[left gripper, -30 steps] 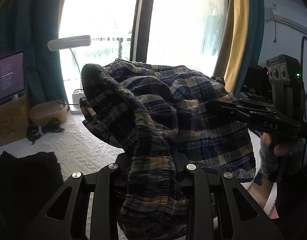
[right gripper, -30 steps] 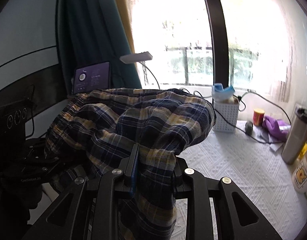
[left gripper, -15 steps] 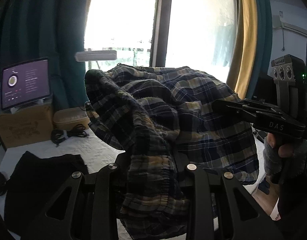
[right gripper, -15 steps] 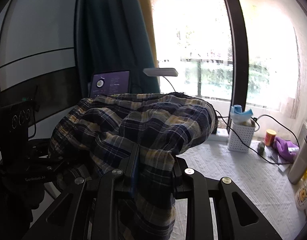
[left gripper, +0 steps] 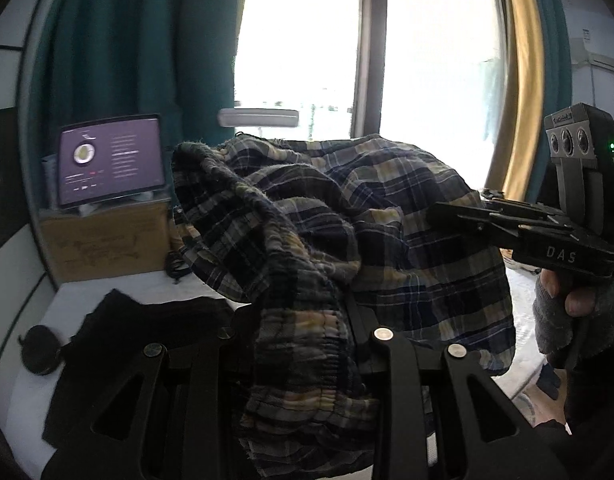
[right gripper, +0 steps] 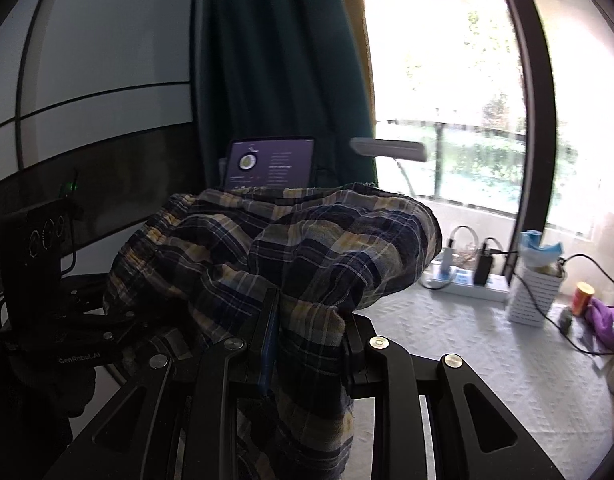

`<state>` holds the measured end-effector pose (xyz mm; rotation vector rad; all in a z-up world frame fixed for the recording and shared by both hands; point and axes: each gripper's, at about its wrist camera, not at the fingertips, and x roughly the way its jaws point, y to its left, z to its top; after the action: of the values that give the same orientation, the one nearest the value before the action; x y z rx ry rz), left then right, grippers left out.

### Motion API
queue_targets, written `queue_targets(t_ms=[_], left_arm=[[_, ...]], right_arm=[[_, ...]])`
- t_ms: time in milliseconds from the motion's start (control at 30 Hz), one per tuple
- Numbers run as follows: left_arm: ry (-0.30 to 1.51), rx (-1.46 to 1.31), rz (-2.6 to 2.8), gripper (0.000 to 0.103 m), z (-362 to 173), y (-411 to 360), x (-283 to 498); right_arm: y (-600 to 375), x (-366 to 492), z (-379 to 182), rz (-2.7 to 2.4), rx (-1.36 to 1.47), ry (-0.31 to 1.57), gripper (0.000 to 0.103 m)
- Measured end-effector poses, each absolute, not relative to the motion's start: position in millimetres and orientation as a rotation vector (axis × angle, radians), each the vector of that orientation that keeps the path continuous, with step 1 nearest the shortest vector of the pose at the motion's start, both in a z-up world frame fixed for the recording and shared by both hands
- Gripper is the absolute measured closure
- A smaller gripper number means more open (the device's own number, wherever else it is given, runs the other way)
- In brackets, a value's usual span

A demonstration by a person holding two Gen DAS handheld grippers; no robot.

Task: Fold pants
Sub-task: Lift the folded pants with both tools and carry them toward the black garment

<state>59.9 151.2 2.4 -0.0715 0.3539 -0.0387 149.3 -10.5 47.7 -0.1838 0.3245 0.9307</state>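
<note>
On left cam only: black cloth [left gripper: 119, 344] (flat).

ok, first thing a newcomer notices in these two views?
The plaid pants, bunched and lifted above the table, fill the centre of both views. Each claw is shut on a fold of them: the left claw low in its own view, the right claw likewise. Behind them, a bright window and a lit purple tablet screen at left.

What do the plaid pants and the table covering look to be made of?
Plaid pants: soft woven cloth, likely cotton, matte; crinkled weave and a shirred elastic waistband show. Table covering: white, matte, with an embossed diamond pattern; quilted fabric or textured paper, unclear which.
</note>
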Motion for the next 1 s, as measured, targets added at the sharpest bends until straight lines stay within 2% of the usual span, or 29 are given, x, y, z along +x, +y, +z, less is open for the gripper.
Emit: queue_targets(t_ms=[500,1000], left_arm=[[0.379,-0.096,0.083,0.074,-5.1,204.1,52.0],[0.571,-0.13,0.127,0.074,-68.8,242.8,122.2]], right_arm=[[61.5,157.6,28.9,1.038,-0.214,0.35,0.077],[91.7,254.0,-52.1,1.031,-0.072,0.591,0.077]])
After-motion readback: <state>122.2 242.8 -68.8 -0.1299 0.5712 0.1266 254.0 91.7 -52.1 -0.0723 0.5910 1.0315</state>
